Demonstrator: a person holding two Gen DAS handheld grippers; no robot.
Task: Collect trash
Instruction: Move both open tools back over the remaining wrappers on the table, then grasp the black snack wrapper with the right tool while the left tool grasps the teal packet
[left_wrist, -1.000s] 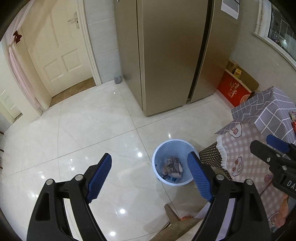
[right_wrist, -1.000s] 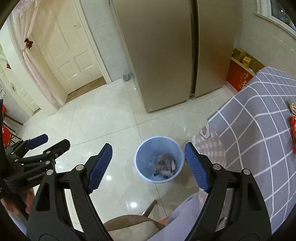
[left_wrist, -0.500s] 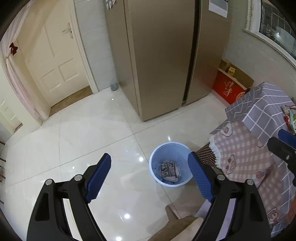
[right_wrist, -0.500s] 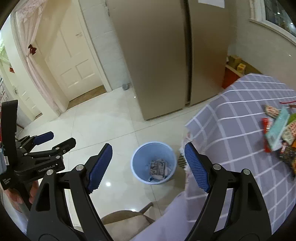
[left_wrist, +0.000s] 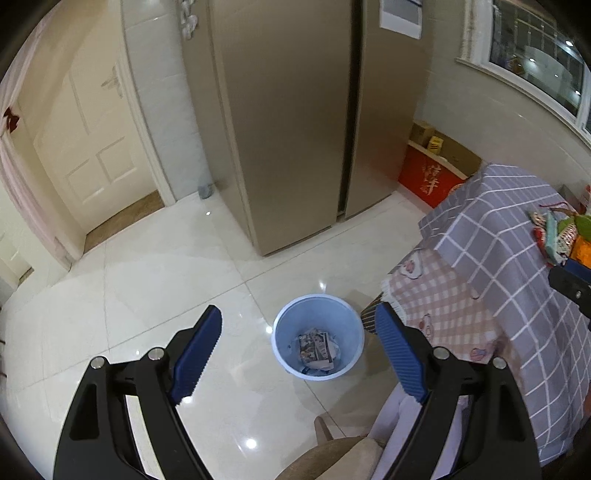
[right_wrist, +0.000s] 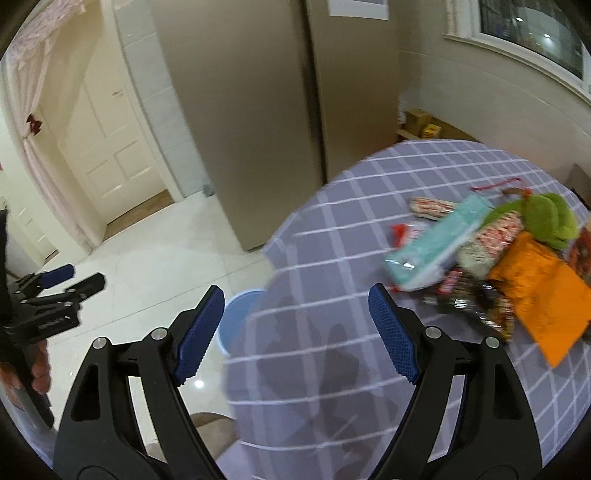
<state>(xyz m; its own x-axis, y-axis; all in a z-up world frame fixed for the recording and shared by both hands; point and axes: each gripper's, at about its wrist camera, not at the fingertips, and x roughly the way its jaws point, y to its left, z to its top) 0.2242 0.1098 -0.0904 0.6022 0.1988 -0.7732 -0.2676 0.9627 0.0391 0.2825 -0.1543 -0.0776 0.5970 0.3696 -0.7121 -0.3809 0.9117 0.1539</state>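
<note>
Both grippers' fingers (right_wrist: 201, 334) gape empty — right gripper (right_wrist: 295, 328) has swung from bin (left_wrist: 317, 336) to wrappers (right_wrist: 480, 258), frame right — next pick.

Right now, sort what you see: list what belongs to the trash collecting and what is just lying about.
For the job:
- bin, some trash already in it
- wrapper pile on the table
- left gripper and right gripper, both open and empty

Just there:
- fridge
- door
- red box
- chair
</note>
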